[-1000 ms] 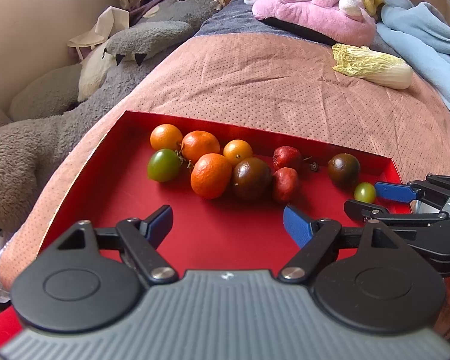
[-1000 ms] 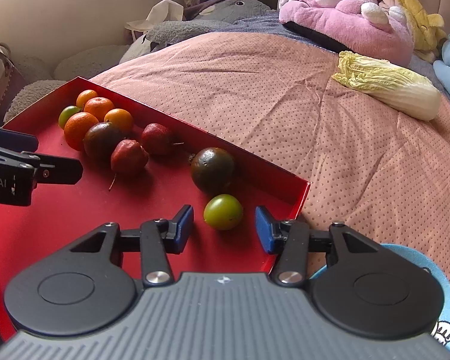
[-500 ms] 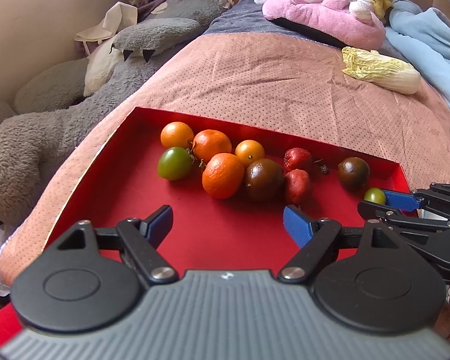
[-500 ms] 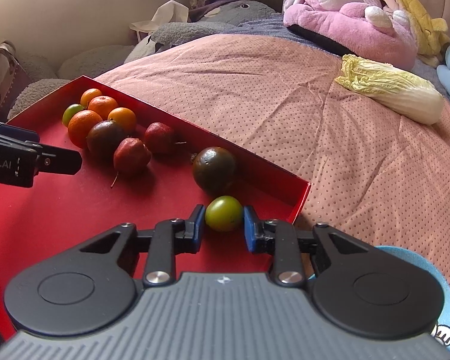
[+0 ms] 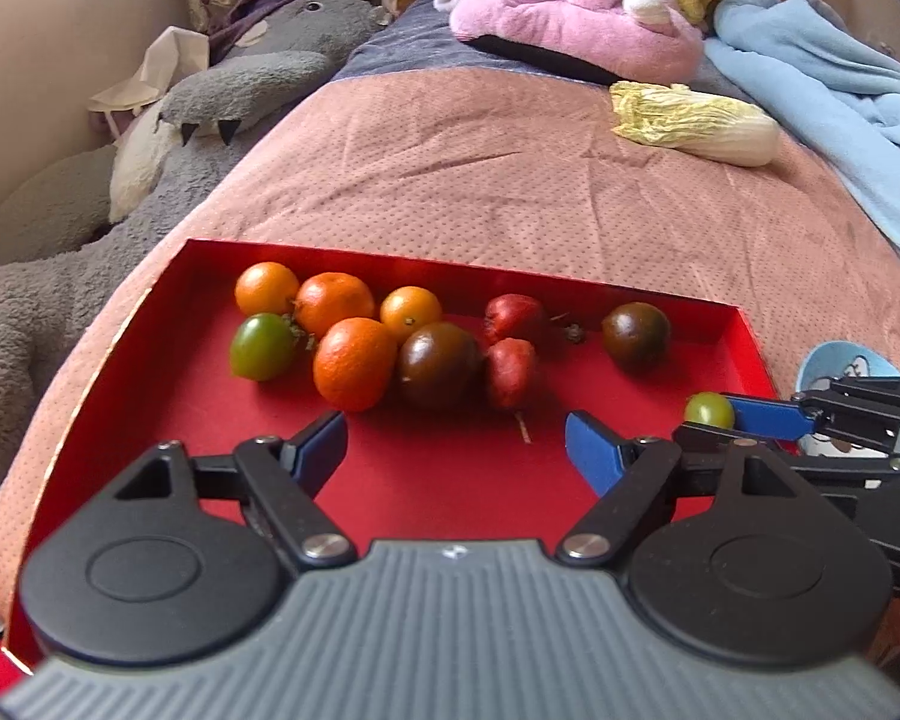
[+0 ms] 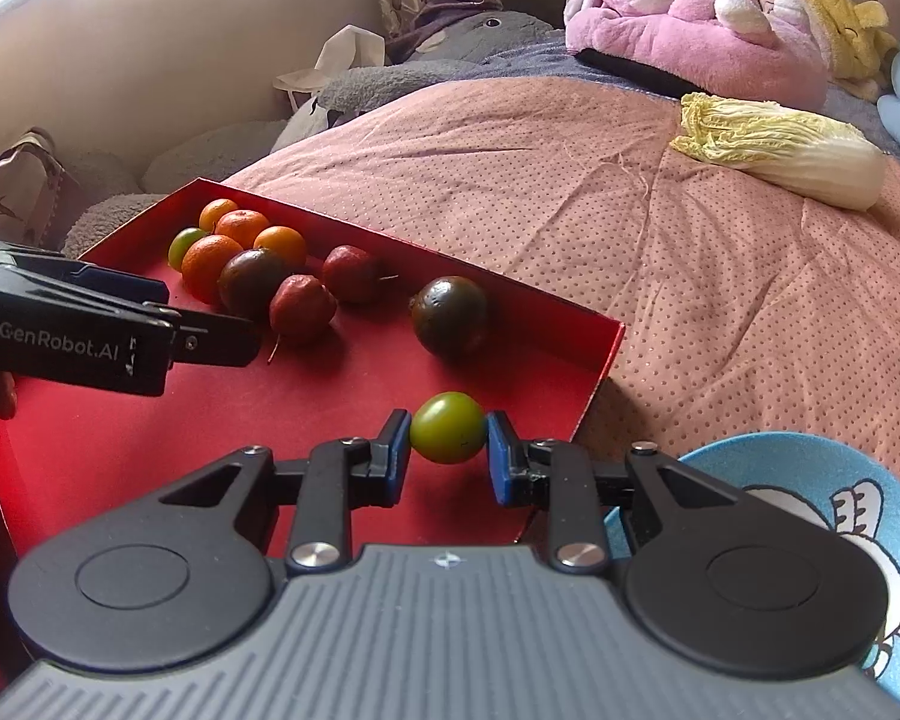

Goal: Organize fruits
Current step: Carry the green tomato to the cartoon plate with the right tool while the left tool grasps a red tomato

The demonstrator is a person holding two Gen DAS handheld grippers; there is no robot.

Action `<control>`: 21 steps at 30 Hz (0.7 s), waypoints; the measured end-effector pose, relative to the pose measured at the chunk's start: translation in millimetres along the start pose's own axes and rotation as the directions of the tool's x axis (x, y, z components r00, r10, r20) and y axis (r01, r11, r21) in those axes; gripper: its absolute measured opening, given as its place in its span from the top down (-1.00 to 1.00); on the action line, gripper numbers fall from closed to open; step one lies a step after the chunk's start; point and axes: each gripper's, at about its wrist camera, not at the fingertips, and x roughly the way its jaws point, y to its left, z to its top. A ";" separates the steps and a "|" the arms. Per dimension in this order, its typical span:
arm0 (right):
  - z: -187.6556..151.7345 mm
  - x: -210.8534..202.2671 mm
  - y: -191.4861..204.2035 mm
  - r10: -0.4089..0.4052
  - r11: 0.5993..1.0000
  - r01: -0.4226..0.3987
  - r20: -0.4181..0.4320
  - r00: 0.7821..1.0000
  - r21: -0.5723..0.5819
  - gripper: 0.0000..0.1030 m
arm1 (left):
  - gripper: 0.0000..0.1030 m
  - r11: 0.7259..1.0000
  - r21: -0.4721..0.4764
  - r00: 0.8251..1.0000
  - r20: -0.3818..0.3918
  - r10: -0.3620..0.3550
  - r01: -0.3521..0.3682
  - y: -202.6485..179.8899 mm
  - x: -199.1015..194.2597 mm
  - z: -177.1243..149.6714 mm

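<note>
A red tray (image 5: 744, 348) (image 6: 606, 360) lies on the bed and holds fruit. My right gripper (image 6: 448, 455) (image 5: 720, 420) is shut on a small green fruit (image 6: 448, 435) (image 5: 709, 409) near the tray's right corner. My left gripper (image 5: 456, 438) (image 6: 210, 324) stands open over bare tray floor, nothing between its pads. Beyond it lie several oranges (image 5: 354, 363), a green fruit (image 5: 261, 346), a dark round fruit (image 5: 439, 365), two red fruits (image 5: 510, 372) and a second dark fruit (image 5: 636, 336) (image 6: 450, 315).
A blue bowl (image 6: 810, 480) (image 5: 840, 363) with a cartoon print sits just right of the tray. A cabbage (image 5: 696, 123) lies farther up the pink bedspread (image 5: 480, 180). Grey (image 5: 150, 138) and pink (image 5: 570, 24) plush toys and a blue blanket (image 5: 840, 96) border the bed.
My right gripper's jaws closed around the small green fruit, which lay loose between them a second ago. The left gripper stayed open and shifted only slightly.
</note>
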 end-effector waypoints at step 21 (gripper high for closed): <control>-4.5 -19.2 0.9 0.037 0.999 -0.037 0.000 0.999 -0.023 0.38 | -0.35 0.994 0.087 0.997 -0.031 0.075 -0.072 -29.8 48.1 11.0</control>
